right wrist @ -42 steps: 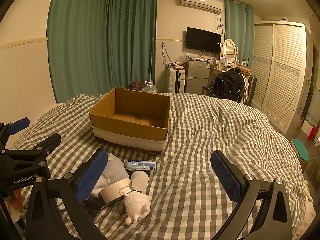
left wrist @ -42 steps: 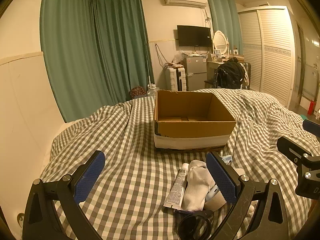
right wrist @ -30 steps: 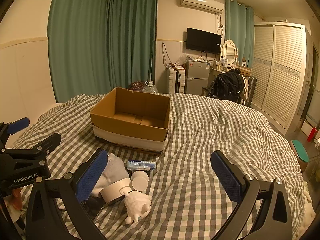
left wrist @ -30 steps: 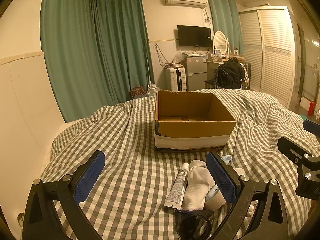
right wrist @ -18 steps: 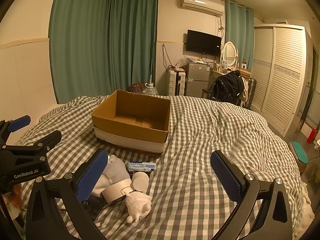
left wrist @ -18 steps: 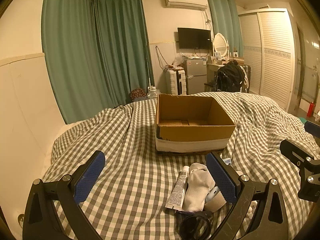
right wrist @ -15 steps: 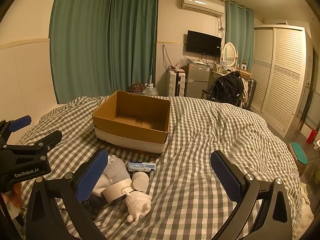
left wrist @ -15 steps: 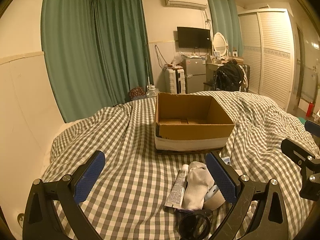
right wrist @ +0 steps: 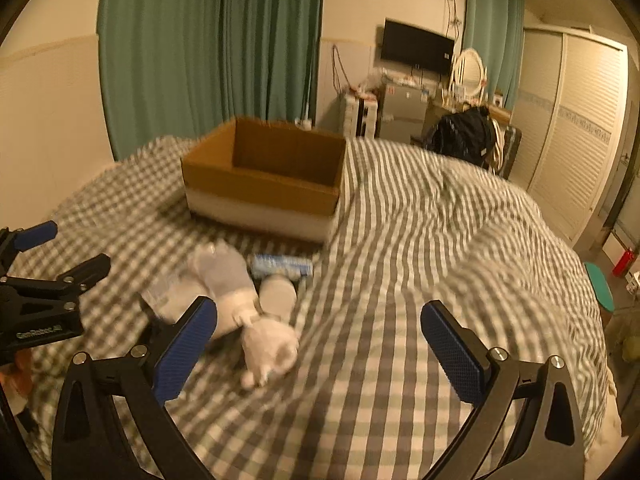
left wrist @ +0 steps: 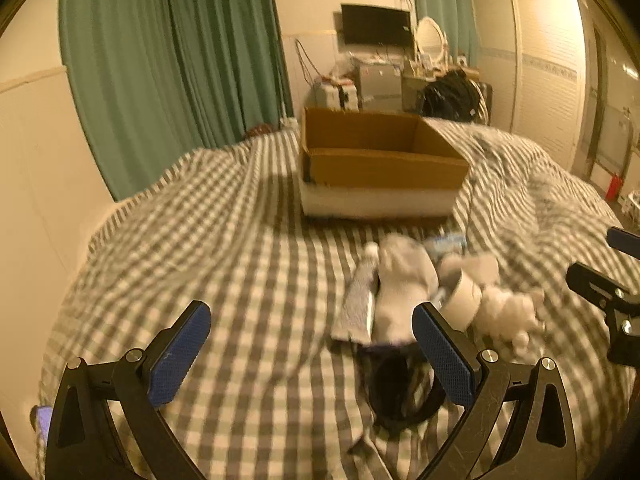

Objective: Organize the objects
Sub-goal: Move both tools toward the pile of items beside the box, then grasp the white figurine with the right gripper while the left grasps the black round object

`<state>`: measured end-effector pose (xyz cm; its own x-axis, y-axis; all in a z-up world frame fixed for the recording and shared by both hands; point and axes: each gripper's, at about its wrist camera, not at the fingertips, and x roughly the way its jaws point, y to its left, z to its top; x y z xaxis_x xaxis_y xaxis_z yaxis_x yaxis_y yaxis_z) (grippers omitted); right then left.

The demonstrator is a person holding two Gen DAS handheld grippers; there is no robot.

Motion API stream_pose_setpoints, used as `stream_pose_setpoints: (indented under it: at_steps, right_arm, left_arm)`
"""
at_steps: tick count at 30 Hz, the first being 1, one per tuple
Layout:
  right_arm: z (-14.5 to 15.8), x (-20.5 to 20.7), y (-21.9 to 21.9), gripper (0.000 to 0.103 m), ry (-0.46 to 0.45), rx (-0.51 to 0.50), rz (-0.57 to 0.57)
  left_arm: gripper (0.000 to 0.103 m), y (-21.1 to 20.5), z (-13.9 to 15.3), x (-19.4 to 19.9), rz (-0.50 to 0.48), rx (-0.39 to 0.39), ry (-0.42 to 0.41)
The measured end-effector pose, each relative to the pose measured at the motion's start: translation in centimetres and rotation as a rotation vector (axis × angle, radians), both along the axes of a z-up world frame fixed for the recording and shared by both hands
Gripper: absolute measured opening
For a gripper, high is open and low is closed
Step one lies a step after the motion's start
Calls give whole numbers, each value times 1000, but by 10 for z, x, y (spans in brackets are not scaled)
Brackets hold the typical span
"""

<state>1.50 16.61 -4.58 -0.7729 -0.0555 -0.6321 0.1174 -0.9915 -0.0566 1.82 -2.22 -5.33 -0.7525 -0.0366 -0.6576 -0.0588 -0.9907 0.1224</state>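
Cardboard box [left wrist: 382, 168] seen empty on checked bed [right wrist: 400, 320]; small clutter heaped just before it. Left gripper [left wrist: 310, 354] and right gripper [right wrist: 318, 354] held with jaws spread, nothing pinched. White sock [left wrist: 402, 284] best taken first, mid-body, then lifted clear of box rim.

Your bed [left wrist: 224, 248] wears a checked cover; far on it sits the box [left wrist: 380, 168], and near you lie a tube [left wrist: 358, 300], sock [left wrist: 402, 280], cup [left wrist: 466, 294] and white toy [left wrist: 510, 310].
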Motion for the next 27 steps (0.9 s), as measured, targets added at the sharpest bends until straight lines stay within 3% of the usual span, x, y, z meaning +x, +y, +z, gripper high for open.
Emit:
stream_pose_setpoints:
  at_steps: [6, 14, 16, 18, 23, 27]
  right_arm:
    - [-16, -4, 4, 101, -50, -21, 3]
    - [-26, -12, 0, 98, -89, -20, 21]
    - [-28, -14, -1, 96, -102, -23, 25]
    - [-33, -18, -4, 94, -122, -26, 41]
    - [-49, -28, -16, 85, -189, -13, 82]
    - [-61, -38, -25, 82, -249, -8, 126]
  left_arm:
    - [103, 19, -24, 7, -104, 30, -79]
    - [102, 42, -61, -5, -176, 7, -199]
    - [99, 44, -71, -11, -184, 12, -230]
    - [84, 44, -81, -18, -175, 10, -260]
    - [58, 44, -83, -20, -197, 55, -282]
    - [58, 40, -76, -14, -202, 55, -267]
